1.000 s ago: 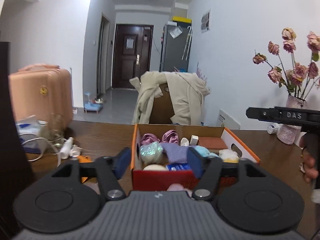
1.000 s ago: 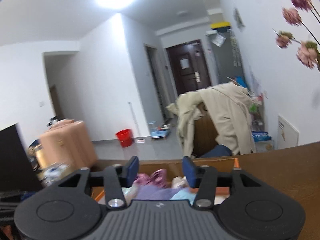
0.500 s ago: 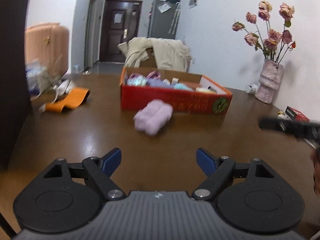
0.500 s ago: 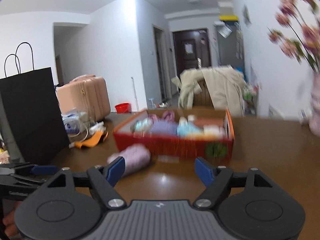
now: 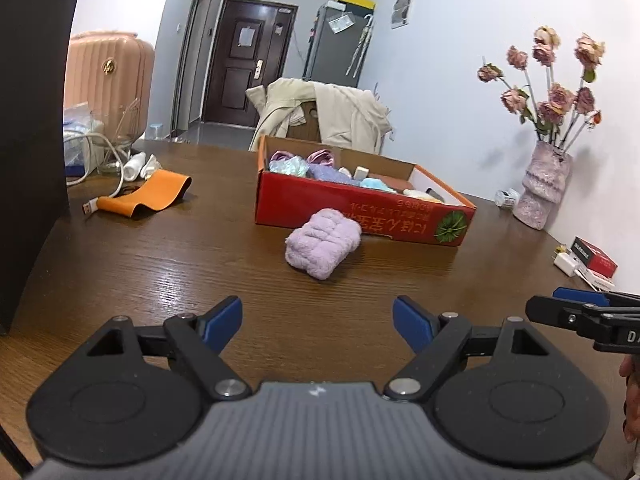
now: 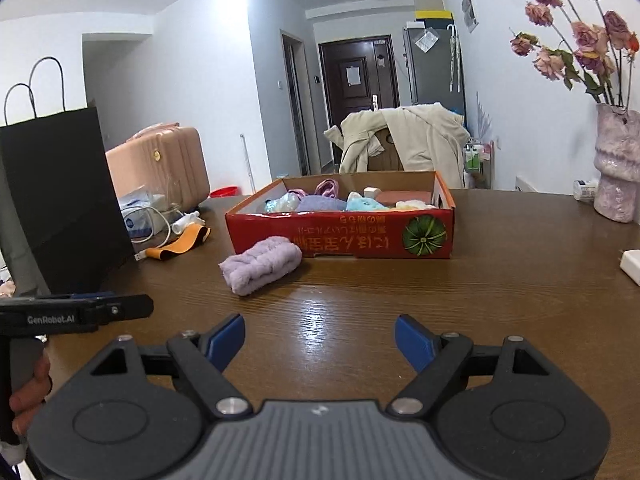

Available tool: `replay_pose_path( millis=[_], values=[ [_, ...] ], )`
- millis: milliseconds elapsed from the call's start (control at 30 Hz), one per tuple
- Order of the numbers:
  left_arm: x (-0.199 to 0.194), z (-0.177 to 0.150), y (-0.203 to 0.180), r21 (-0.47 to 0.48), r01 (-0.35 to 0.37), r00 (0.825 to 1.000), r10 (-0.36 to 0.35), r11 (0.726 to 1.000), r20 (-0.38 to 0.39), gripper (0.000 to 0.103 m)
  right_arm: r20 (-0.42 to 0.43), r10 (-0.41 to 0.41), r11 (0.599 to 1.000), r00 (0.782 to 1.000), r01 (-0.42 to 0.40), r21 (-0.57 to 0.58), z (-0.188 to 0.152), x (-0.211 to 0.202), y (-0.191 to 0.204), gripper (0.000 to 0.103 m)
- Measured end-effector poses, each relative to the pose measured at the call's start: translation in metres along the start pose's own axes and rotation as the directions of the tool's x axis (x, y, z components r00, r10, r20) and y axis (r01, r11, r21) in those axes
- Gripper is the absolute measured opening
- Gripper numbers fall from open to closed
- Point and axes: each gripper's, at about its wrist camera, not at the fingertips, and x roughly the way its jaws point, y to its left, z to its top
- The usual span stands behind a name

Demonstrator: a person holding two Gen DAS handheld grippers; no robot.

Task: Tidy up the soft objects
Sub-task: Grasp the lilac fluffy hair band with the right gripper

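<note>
**Inspector:** Start at the tongs. What state are they in?

**Onlooker:** The left gripper [image 5: 317, 320] has its blue pads spread wide, with nothing between them. The right gripper [image 6: 319, 340] is the same: jaws apart and empty. Both hover low over the brown table [image 5: 168, 264], side by side.

**Inspector:** And the item to be sorted?

**Onlooker:** A rolled lilac towel [image 5: 323, 243] lies on the table straight ahead of the left gripper, well clear of its tips. From the right gripper it sits ahead and to the left [image 6: 261, 265]. Just behind it, close to or touching one end, stands the red box [image 5: 362, 212], already holding other soft pieces.

**Inspector:** Recommendation for the pick-up?

**Onlooker:** My judgement: the left gripper is better aligned. Advance it low, straddle the roll across its narrow width, and close until the pile compresses, since plush fabric slips under a light pinch. Lift above the box wall before moving over it. The orange strap [image 5: 150, 197], far ahead to the left, is no obstacle.
</note>
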Motion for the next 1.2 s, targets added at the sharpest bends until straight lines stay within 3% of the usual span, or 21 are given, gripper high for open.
replay_pose_path(
  millis=[200, 333, 433, 567, 667, 767, 833, 933, 1100, 1200],
  values=[
    [0.054, 0.046, 0.007, 0.067, 0.043, 0.999, -0.043, 0.997, 0.005, 0.084, -0.041, 0.024, 0.999, 0.999, -0.023, 0.040, 0.024, 0.052, -0.008, 0.081],
    [0.101, 0.063, 0.028, -0.052, 0.082, 0.993, -0.086, 0.995, -0.077, 0.078, -0.048, 0.092, 0.993, 0.995, -0.088, 0.083, 0.051, 0.104, -0.012, 0.076],
    [0.120, 0.054, 0.051, -0.222, 0.133, 0.978, -0.164, 0.966, -0.127, 0.071, -0.048, 0.136, 0.988, 0.989, -0.132, 0.085, 0.069, 0.142, -0.008, 0.066],
    [0.116, 0.052, 0.057, -0.220, 0.181, 0.976, -0.202, 0.959, -0.080, 0.070, -0.069, 0.205, 0.976, 0.976, -0.200, 0.083, 0.080, 0.197, -0.001, 0.064],
    [0.124, 0.048, 0.052, -0.214, 0.218, 0.964, -0.245, 0.952, -0.107, 0.060, -0.082, 0.247, 0.967, 0.966, -0.240, 0.082, 0.082, 0.230, 0.002, 0.063],
    [0.134, 0.041, 0.045, -0.216, 0.204, 0.958, -0.240, 0.955, -0.154, 0.045, -0.104, 0.285, 0.953, 0.953, -0.270, 0.138, 0.080, 0.252, -0.002, 0.059],
    [0.137, 0.041, 0.046, -0.226, 0.208, 0.957, -0.245, 0.952, -0.153, 0.042, -0.111, 0.301, 0.947, 0.947, -0.282, 0.157, 0.075, 0.260, -0.003, 0.056],
    [0.138, 0.041, 0.048, -0.238, 0.198, 0.963, -0.234, 0.951, -0.134, 0.034, -0.121, 0.322, 0.939, 0.939, -0.301, 0.163, 0.069, 0.263, -0.005, 0.034],
    [0.145, 0.038, 0.060, -0.280, 0.168, 0.966, -0.215, 0.945, -0.145, 0.017, -0.136, 0.285, 0.949, 0.949, -0.259, 0.180, 0.069, 0.252, -0.003, 0.027],
    [0.145, 0.038, 0.065, -0.302, 0.150, 0.970, -0.199, 0.941, -0.138, 0.016, -0.153, 0.222, 0.961, 0.963, -0.190, 0.199, 0.064, 0.228, -0.002, 0.026]
  ],
)
